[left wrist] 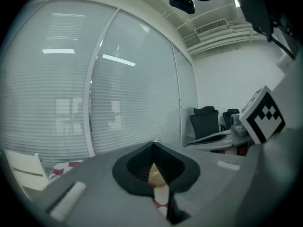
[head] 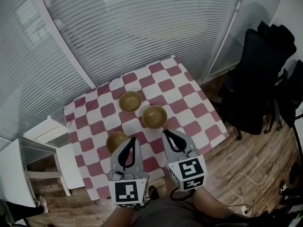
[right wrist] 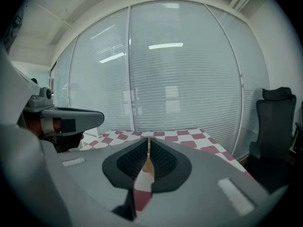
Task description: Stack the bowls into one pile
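Note:
Three olive-yellow bowls stand apart on the red-and-white checked table (head: 189, 91): a far bowl (head: 130, 100), a middle bowl (head: 154, 117) and a near-left bowl (head: 117, 141). My left gripper (head: 135, 140) hovers by the near-left bowl's right side, its jaws shut on nothing. My right gripper (head: 165, 133) hangs just short of the middle bowl, also shut and holding nothing. In the left gripper view the left gripper (left wrist: 154, 143) shows a sliver of bowl (left wrist: 155, 174) through the gap behind its tips. In the right gripper view the right gripper (right wrist: 148, 140) shows a strip of bowl (right wrist: 147, 165) the same way.
A white side table (head: 42, 136) stands off the table's left corner. Black office chairs (head: 253, 79) stand to the right. Glass walls with blinds close the far side. A white cable (head: 241, 183) lies on the wooden floor at the right.

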